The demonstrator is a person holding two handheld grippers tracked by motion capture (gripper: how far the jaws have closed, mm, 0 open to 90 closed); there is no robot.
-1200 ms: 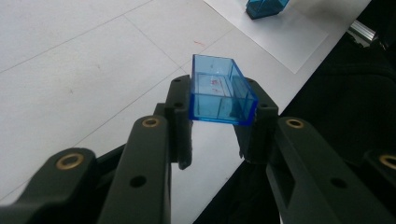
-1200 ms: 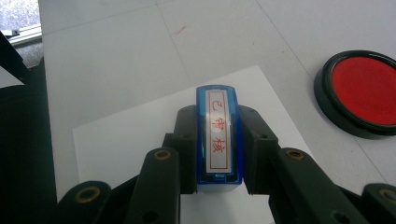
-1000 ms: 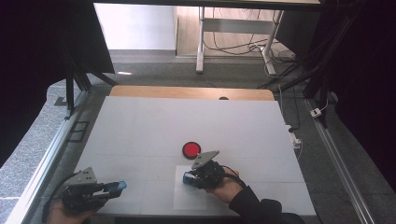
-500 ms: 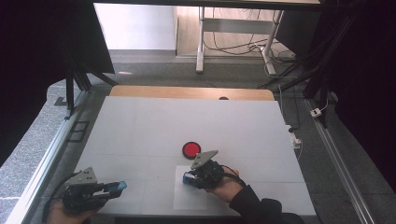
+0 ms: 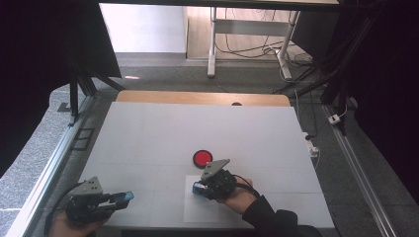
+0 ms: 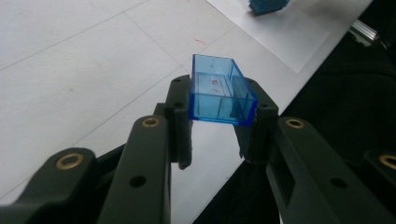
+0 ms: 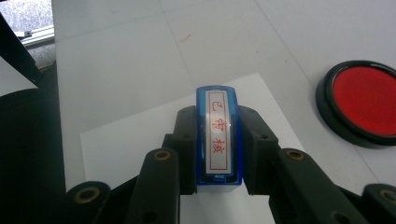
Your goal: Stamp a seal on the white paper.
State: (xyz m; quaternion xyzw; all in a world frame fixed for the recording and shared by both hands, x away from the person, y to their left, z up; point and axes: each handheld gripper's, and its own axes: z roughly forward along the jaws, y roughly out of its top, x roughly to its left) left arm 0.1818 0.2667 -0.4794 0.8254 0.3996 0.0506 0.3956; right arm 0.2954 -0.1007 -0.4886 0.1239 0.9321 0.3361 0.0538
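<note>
The right gripper (image 7: 218,144) is clamped on a blue stamp (image 7: 218,135), its jaws pressing the stamp's two long sides. The stamp's white face, with red characters inside a red frame, is turned up toward the gripper's camera. In the high view this gripper (image 5: 200,187) sits over the near left part of the white sheet of paper (image 5: 202,212) that lies on the bench (image 5: 197,128).

The red ink pad (image 5: 202,158), round with a black rim, rests on the bench just beyond the sheet's far edge, close to the right gripper but apart from it.

The left gripper (image 6: 222,100) is closed on a clear blue cap (image 6: 222,95), an open box held by its two ends. In the high view it (image 5: 126,197) is well to the left of the sheet, near the bench's front edge.
</note>
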